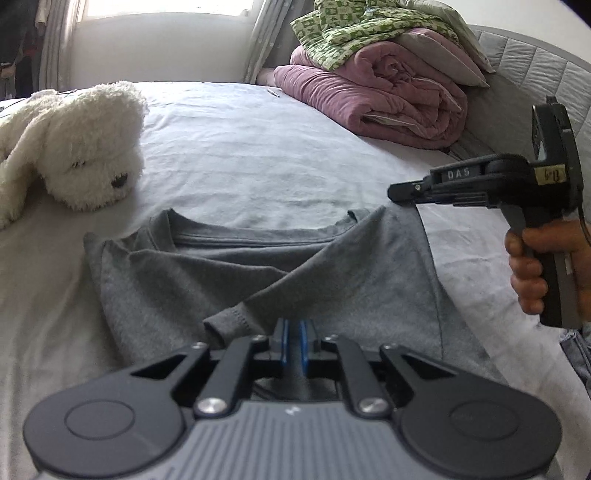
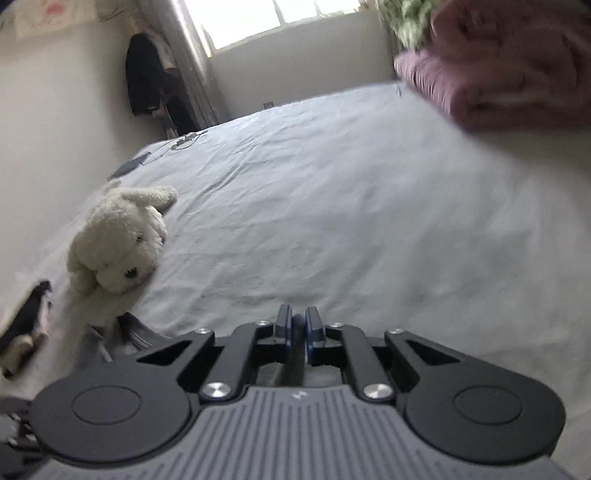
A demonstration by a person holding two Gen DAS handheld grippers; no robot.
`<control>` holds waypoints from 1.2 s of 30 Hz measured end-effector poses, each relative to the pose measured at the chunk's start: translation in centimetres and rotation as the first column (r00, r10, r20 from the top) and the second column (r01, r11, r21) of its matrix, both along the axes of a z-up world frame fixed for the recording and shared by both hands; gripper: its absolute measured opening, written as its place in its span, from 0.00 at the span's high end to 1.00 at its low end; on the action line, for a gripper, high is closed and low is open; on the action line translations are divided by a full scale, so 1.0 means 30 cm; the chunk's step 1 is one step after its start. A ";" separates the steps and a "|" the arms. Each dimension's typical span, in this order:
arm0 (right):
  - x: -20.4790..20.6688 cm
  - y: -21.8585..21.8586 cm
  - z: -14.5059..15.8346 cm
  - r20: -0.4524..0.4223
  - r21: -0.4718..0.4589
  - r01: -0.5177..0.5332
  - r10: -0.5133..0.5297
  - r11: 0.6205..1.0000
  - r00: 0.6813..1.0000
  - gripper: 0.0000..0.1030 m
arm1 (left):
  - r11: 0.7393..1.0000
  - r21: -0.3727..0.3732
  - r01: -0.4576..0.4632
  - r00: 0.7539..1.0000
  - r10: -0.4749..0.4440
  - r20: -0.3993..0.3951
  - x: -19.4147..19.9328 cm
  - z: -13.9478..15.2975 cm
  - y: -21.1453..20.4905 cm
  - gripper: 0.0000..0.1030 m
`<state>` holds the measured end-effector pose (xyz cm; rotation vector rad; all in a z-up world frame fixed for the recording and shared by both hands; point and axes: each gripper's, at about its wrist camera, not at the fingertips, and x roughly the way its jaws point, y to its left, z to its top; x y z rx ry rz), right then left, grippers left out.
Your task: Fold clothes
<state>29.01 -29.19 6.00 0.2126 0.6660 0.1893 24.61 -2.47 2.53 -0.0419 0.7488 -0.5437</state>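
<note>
left wrist view: the soft grey knit t-shirt (image 1: 229, 280) lies flat on the wrinkled white bed (image 1: 258, 147), sleeves crossed inward. the left tongs (image 1: 293, 341) pinch a fold of its cloth between narrow blue pads. at right, the right tongs (image 1: 400, 194) clamp the shirt's far shoulder corner. a fluffy white plush dog (image 1: 81, 151) rests far left, a lumpy pink quilt (image 1: 384, 99) far right.

right wrist view: the pads (image 2: 313, 328) are nearly together, with dark cloth between them; this view is blurred.

Daylight from the window (image 2: 280, 18) washes pale walls (image 2: 55, 110) before you; a white-sheeted bed (image 1: 258, 147) fills the room, its grey quilted headboard (image 1: 524, 70) at right, curtains (image 1: 262, 40) hanging beside the glass.
</note>
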 end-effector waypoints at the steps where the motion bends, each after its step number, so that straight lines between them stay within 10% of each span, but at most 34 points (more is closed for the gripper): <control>1: 0.012 -0.001 -0.012 -0.015 -0.022 -0.004 0.003 1.000 1.000 0.91 | 1.000 -0.005 -0.003 1.000 0.003 0.000 0.001 -0.003 0.002 0.93; 11: 0.042 -0.050 -0.045 -0.029 0.016 0.010 -0.009 1.000 1.000 0.91 | 0.999 -0.027 -0.032 0.999 0.032 -0.009 0.011 0.012 0.024 0.93; 15: 0.051 -0.114 -0.070 -0.098 0.204 0.036 -0.016 0.978 0.995 0.65 | 0.996 -0.078 -0.047 0.999 0.045 -0.023 0.012 0.028 0.056 0.90; 26: 0.163 0.108 -0.075 -0.237 -0.192 -0.246 0.199 0.950 0.951 0.67 | 0.999 -0.040 -0.023 1.000 0.022 -0.002 0.008 0.025 0.038 0.84; 28: 0.153 0.141 -0.072 -0.225 -0.226 -0.278 0.228 0.934 0.947 0.87 | 0.999 -0.022 -0.026 1.000 0.025 -0.012 0.013 0.014 0.032 0.84; 36: 0.093 0.259 -0.120 -0.057 -0.568 -0.208 0.215 0.797 0.975 0.94 | 0.998 -0.038 -0.042 0.999 0.042 -0.011 0.003 0.024 0.052 0.86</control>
